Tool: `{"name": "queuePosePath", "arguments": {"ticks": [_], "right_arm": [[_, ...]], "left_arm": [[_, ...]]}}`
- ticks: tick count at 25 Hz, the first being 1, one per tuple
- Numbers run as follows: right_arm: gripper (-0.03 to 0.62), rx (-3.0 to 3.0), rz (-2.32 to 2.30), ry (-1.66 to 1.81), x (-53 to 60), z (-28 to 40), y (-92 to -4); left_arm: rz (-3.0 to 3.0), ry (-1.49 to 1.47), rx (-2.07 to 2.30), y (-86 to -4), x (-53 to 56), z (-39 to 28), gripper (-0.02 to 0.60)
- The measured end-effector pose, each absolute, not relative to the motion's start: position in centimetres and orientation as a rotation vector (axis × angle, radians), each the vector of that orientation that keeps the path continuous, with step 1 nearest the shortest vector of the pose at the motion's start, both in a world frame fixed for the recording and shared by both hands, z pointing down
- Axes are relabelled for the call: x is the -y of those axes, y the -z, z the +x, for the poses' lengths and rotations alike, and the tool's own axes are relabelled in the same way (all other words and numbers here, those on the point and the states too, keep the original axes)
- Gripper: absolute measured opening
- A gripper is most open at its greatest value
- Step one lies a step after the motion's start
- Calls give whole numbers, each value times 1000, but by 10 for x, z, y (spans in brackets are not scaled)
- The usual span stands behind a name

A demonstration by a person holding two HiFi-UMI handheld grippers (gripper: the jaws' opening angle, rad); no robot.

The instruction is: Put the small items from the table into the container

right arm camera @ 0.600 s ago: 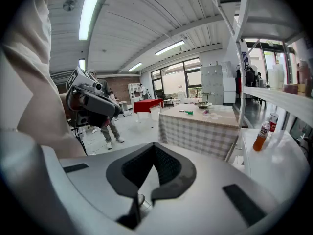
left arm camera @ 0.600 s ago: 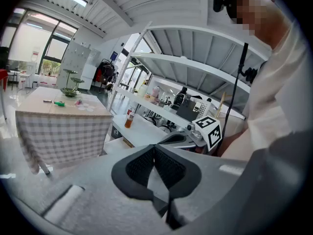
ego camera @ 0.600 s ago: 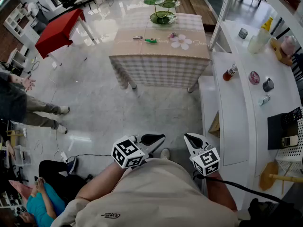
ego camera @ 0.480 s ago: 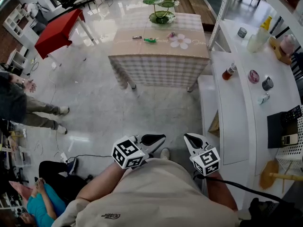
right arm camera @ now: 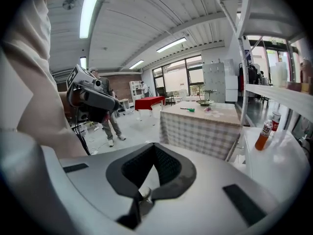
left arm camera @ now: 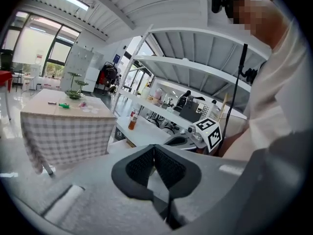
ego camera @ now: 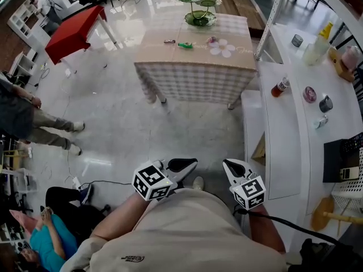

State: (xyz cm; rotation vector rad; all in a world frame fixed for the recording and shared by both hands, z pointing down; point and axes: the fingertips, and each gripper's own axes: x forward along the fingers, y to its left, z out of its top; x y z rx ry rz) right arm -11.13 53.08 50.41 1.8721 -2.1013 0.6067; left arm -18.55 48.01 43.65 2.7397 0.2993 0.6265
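Far ahead stands a table with a checked cloth (ego camera: 195, 75). On it lie a green item (ego camera: 183, 45), a small dark item (ego camera: 169, 41) and a pink item (ego camera: 212, 39) beside a printed flower. A green tiered dish (ego camera: 199, 17) stands at its far edge. My left gripper (ego camera: 181, 165) and right gripper (ego camera: 232, 168) are held close to my body, well short of the table. Both are shut and empty. In the left gripper view the table (left arm camera: 68, 119) is small at the left. The right gripper view shows the table (right arm camera: 203, 121) ahead.
A long white counter (ego camera: 283, 146) runs along the right, with a brown bottle (ego camera: 279, 86) and small jars on it. A red table (ego camera: 72, 33) stands at the far left. One person stands at the left edge (ego camera: 25, 123), another sits low left (ego camera: 45, 245). A cable lies on the floor.
The head view has shifted slightly, so the table sits a little to the right in the picture. Both grippers stay shut by my body. The standing person's hand has dropped.
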Motion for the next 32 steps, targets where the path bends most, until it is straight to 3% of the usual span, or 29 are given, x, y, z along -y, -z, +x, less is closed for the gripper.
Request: {"name": "queuePosePath", "arguments": {"ticks": [14,21,32], "right_arm": [[23,2090,1829,-576,-407,-72,-509],[64,2049,1825,-579,-318,-52,-496],[64,2012,1809,-549,-203,-47,-490]], "left_arm": [[2757,-558,-265,-445,-349,-144,9],[2757,-534,-354,-432,-267,-115,9],[2733,-533,-358,-445,-163,-125,9]]}}
